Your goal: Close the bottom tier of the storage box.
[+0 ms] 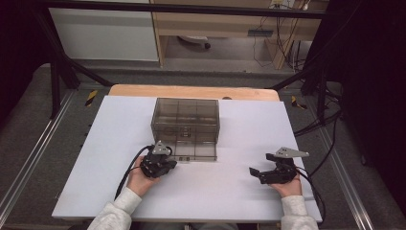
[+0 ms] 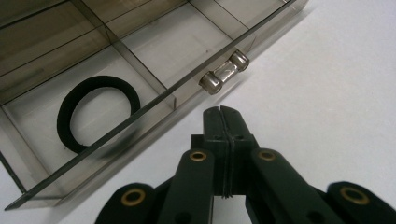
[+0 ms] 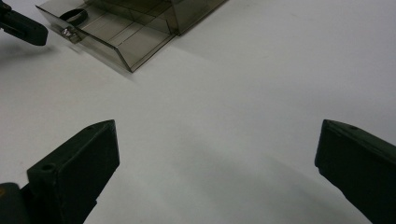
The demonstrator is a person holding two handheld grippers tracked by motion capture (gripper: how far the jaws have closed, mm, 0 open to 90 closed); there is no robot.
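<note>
A smoky clear drawer cabinet stands mid-table, its bottom drawer pulled out toward me. A black elastic ring lies flat in the drawer's end compartment. On the drawer's front sits a small clear handle. My left gripper is shut with nothing between its jaws, its tip a short way from the handle and apart from it; in the high view the left gripper is at the drawer's left front corner. My right gripper stands open over bare table, seen at the right of the high view.
The white table top spreads wide around the cabinet. From the right gripper view, the drawer, ring and the left gripper's tip lie far off at upper left. Cables trail from both grippers. A metal frame borders the table.
</note>
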